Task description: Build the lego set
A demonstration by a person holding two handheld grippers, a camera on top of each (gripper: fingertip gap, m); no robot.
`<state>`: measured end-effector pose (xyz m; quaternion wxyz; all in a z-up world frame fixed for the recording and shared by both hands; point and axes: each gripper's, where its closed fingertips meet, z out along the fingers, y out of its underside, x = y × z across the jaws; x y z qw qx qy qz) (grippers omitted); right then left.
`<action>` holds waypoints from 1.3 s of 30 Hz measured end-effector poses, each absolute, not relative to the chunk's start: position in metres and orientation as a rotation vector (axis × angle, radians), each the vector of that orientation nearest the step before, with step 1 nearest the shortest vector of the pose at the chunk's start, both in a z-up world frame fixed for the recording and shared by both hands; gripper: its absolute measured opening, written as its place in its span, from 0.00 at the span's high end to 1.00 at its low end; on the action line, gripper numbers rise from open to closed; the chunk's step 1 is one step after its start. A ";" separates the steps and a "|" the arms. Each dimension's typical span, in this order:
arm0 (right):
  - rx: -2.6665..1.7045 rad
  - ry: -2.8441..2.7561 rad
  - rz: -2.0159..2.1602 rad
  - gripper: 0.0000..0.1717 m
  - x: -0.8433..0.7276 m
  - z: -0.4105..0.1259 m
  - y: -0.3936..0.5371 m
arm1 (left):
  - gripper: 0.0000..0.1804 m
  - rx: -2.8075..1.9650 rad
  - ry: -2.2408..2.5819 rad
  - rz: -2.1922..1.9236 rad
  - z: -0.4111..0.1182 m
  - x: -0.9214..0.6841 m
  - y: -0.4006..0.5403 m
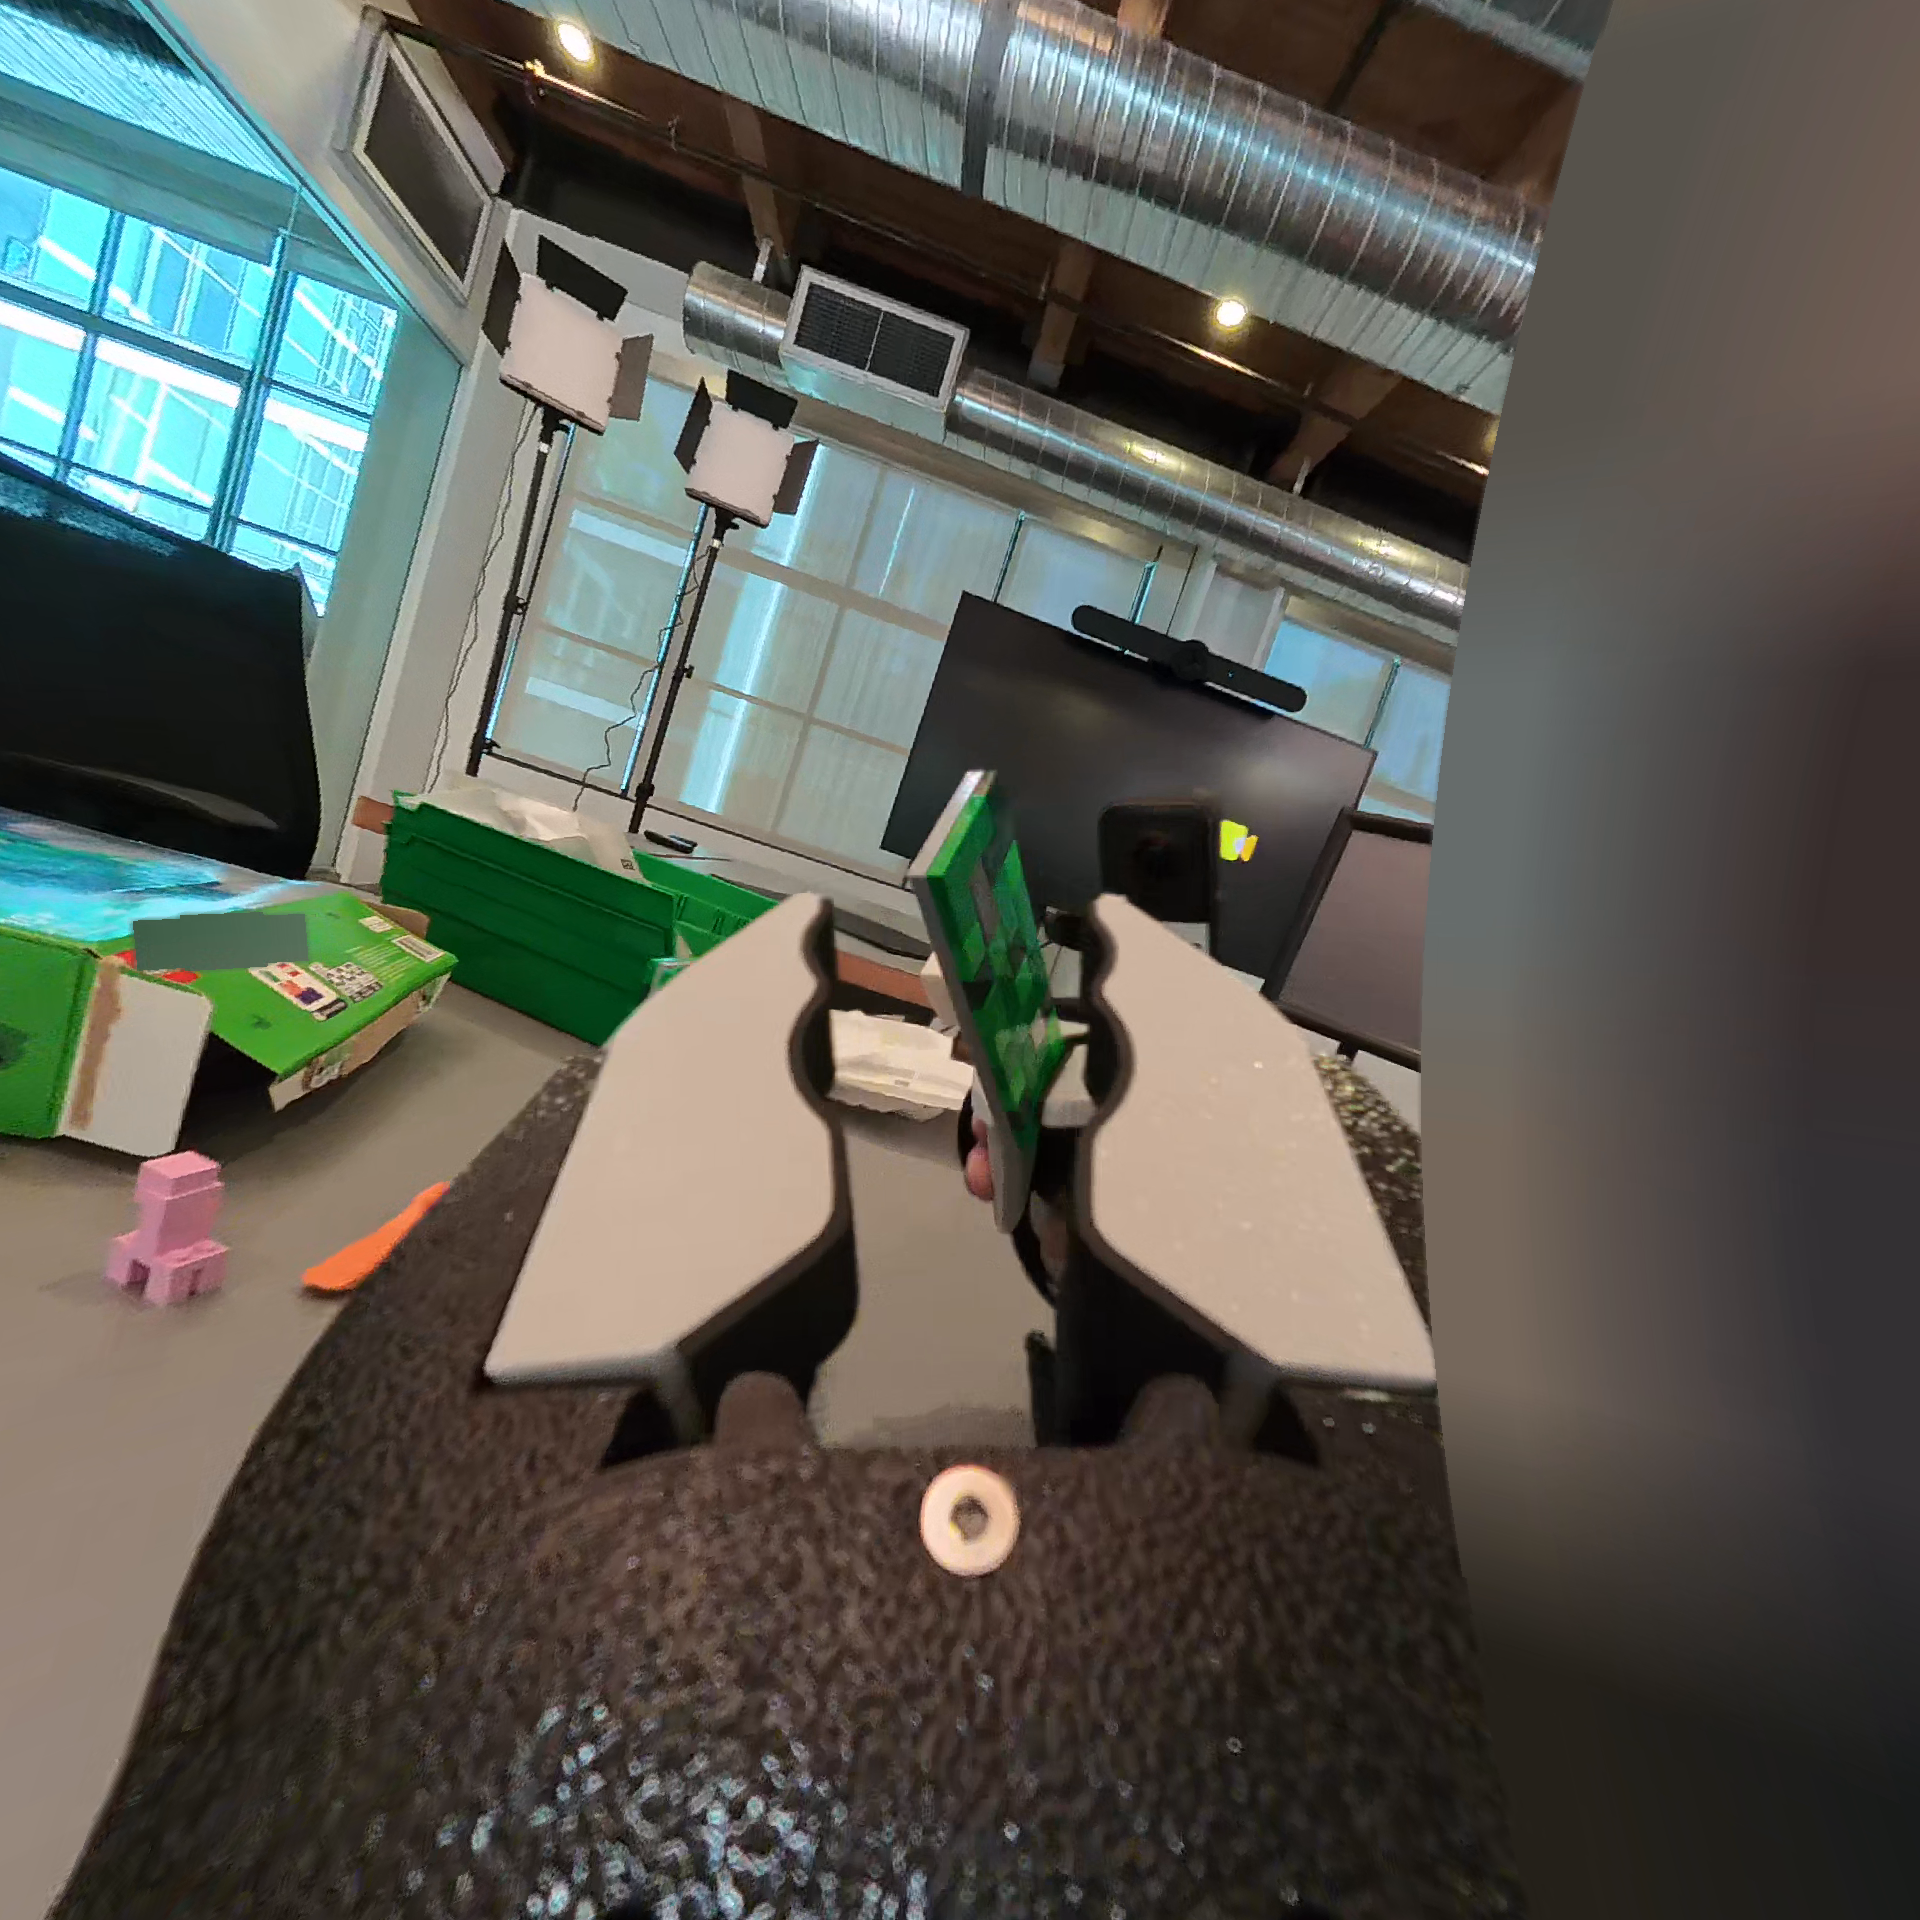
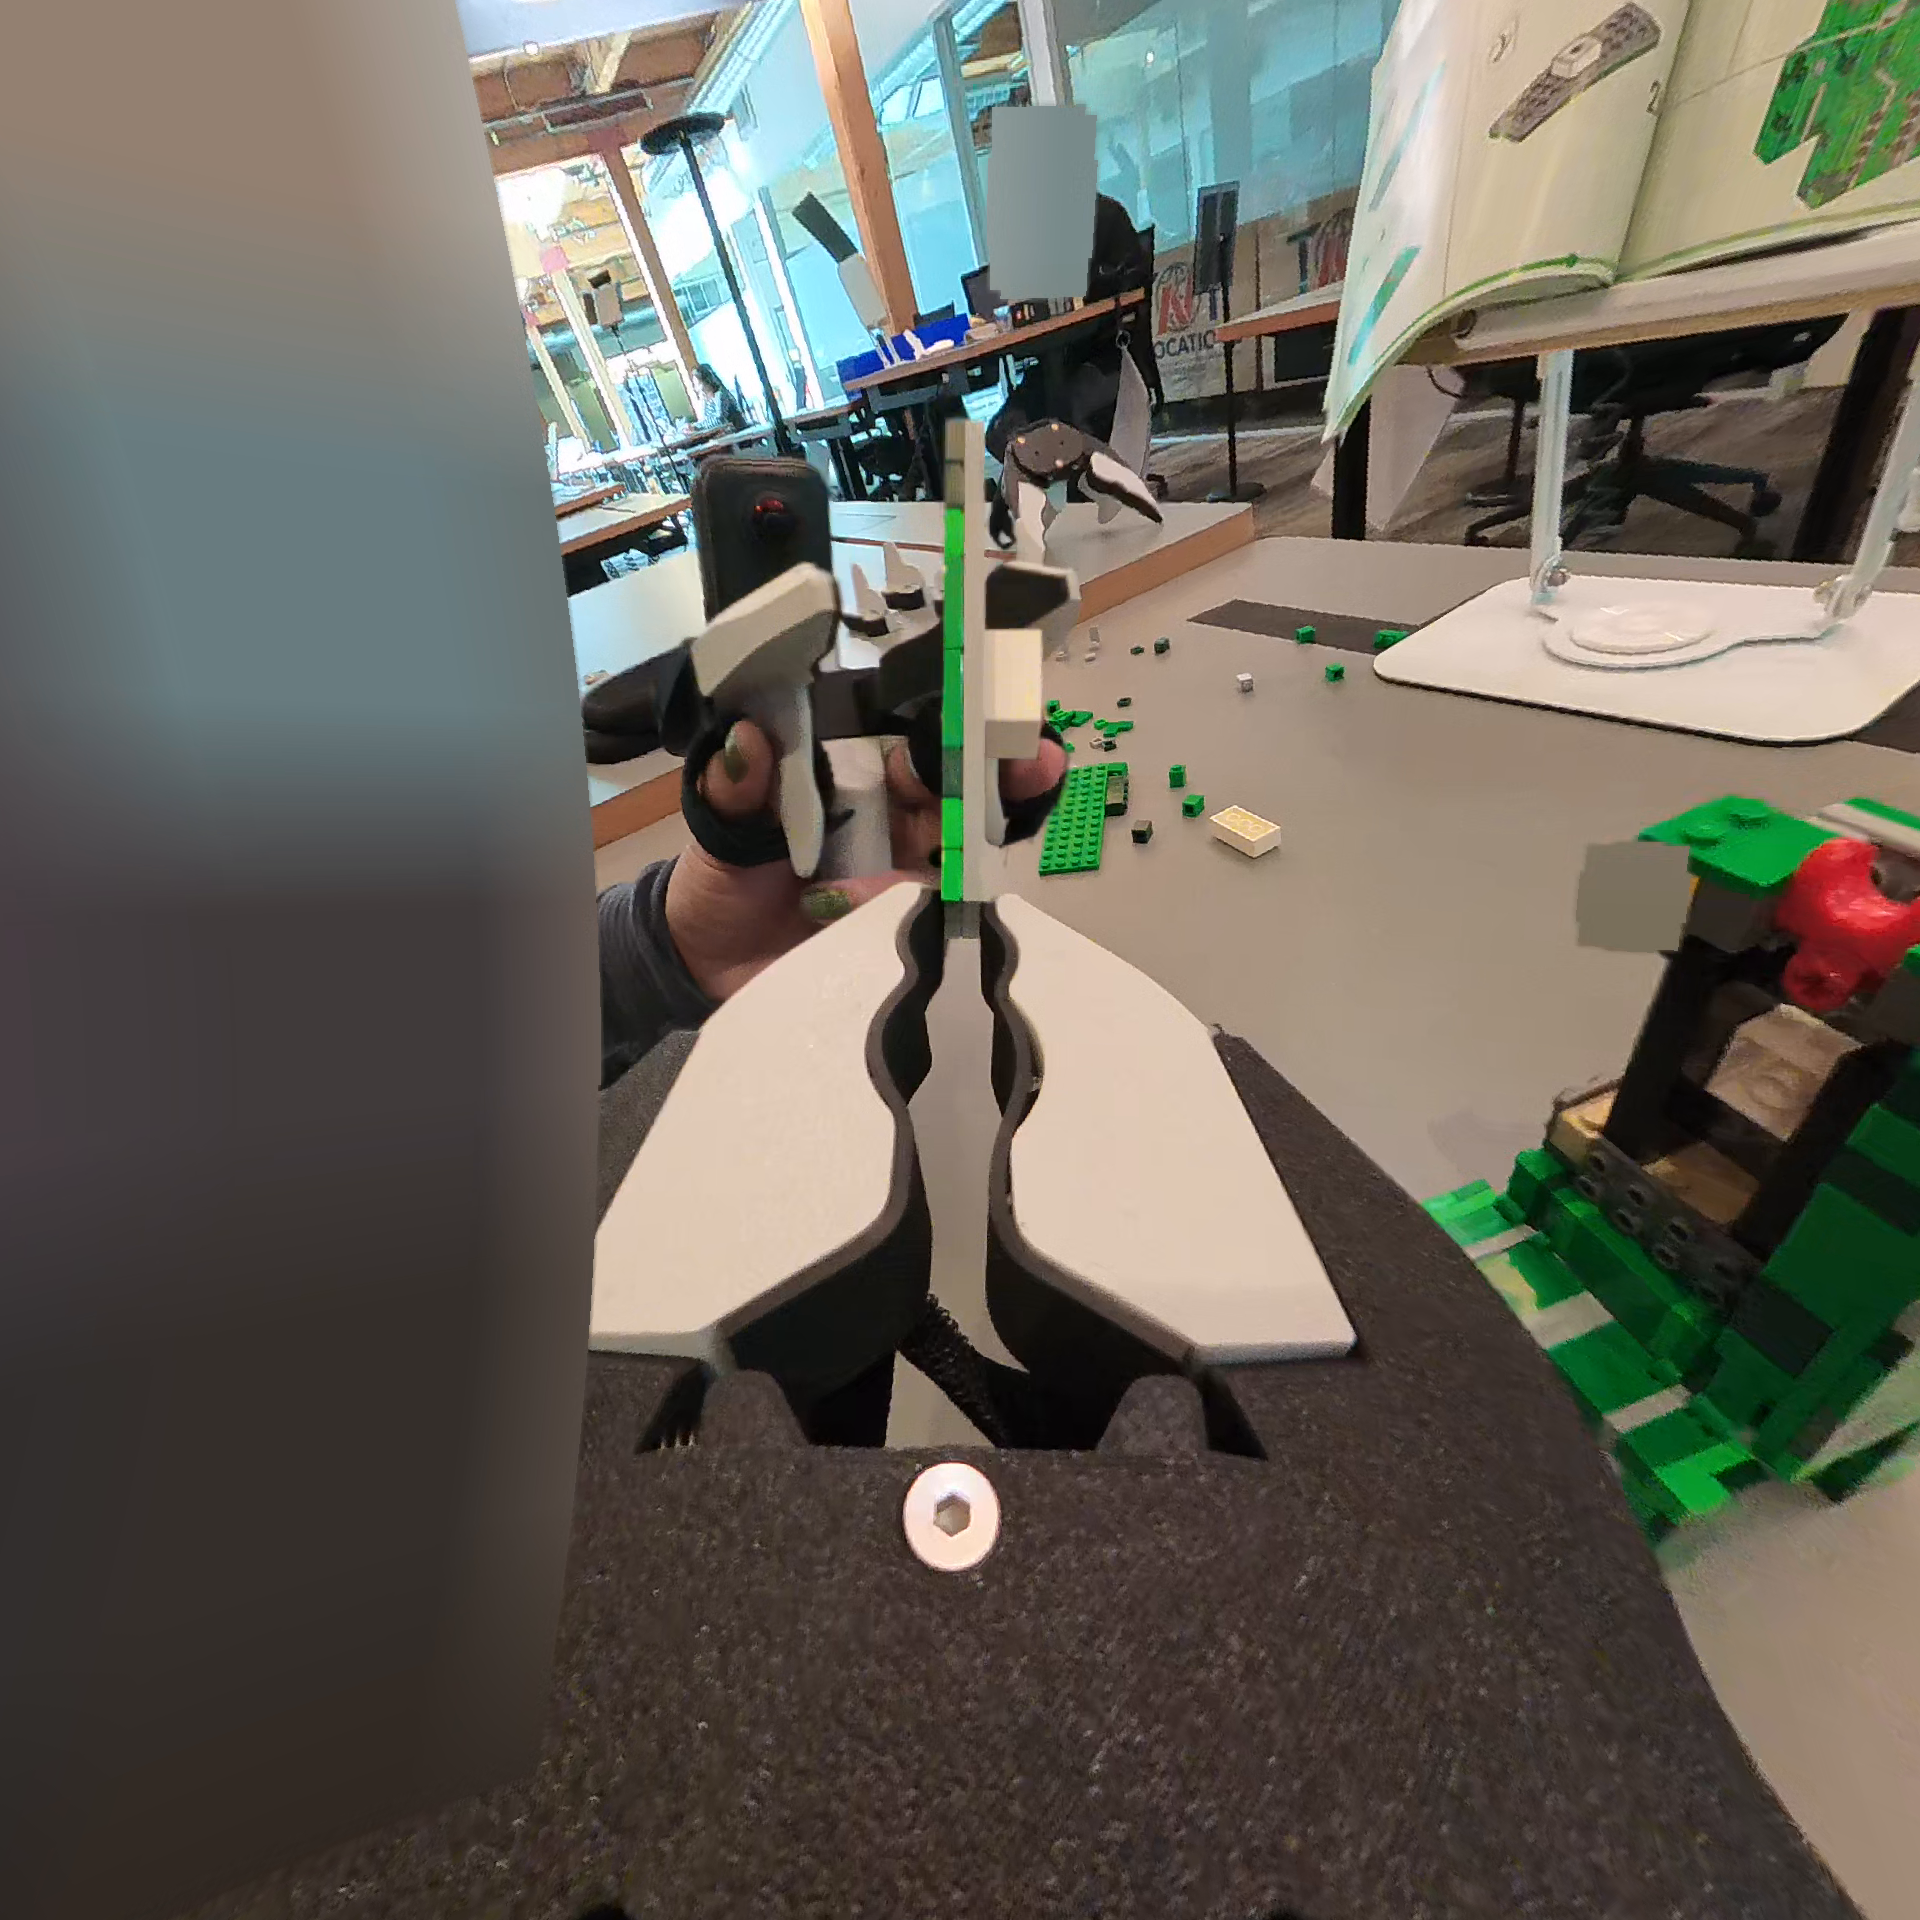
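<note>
A flat plate (image 1: 992,977) with green tiles on one face stands upright in the air. In the right wrist view I see it edge-on (image 2: 961,675), with a white block (image 2: 1010,691) on its pale side. My right gripper (image 2: 961,904) is shut on the plate's lower edge. My left gripper (image 1: 961,914) is open. The plate stands between its fingers, close to the right finger (image 1: 1174,1039), with a clear gap to the left finger (image 1: 727,1039). The left gripper also shows in the right wrist view (image 2: 894,623), one finger on each side of the plate.
A pink block figure (image 1: 171,1226), an orange tool (image 1: 379,1242), a green box (image 1: 260,987) and green crates (image 1: 520,914) lie to the left. Loose green bricks (image 2: 1091,816), a white brick (image 2: 1245,829), a green build (image 2: 1766,1195) and a booklet on a stand (image 2: 1662,156) are to the right.
</note>
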<state>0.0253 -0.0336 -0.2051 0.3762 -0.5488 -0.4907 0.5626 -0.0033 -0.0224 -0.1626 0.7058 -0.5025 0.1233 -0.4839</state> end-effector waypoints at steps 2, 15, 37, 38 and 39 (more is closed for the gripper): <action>-1.409 -1.253 1.408 0.97 0.031 -0.202 -0.029 | 0.68 -1.155 0.262 -1.012 -0.168 -0.012 -0.019; -1.754 -1.390 0.840 0.97 0.079 -0.214 0.006 | 0.55 -1.378 0.763 0.080 -0.205 0.012 -0.007; -1.914 -1.825 0.672 0.97 0.076 -0.242 0.000 | 0.63 -1.293 1.265 0.704 -0.234 0.038 0.019; -1.916 -1.825 0.679 0.97 0.076 -0.242 -0.001 | 0.64 -1.277 1.287 0.732 -0.237 0.041 0.020; -1.916 -1.823 0.681 0.97 0.077 -0.242 -0.002 | 0.65 -1.264 1.304 0.758 -0.238 0.043 0.021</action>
